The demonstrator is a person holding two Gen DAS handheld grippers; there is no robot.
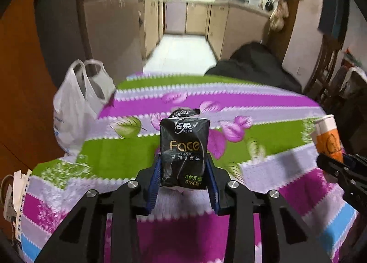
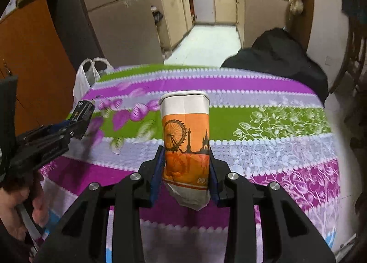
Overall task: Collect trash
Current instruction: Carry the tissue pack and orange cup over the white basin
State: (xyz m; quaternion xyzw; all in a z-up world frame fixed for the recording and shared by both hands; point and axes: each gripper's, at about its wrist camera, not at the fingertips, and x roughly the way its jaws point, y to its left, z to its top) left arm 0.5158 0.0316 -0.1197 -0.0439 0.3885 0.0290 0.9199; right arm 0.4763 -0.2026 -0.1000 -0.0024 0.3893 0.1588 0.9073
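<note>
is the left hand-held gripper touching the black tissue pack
Touching. The left wrist view shows the left hand-held gripper with its blue pads pressed against both sides of the black tissue pack, held above the tablecloth.

Left gripper [image 1: 184, 185] tilted down and forward, blue pads clamped on a black tissue pack [image 1: 183, 153]. Right gripper [image 2: 186, 182] just beside it, same downward tilt, pads squeezing a crushed paper cup [image 2: 185, 139]. A bare hand [image 2: 20, 208] grips the left gripper's handle.

Black tissue pack [image 1: 183, 148] and squashed orange paper cup [image 2: 186, 148], both upright, clamped.
</note>
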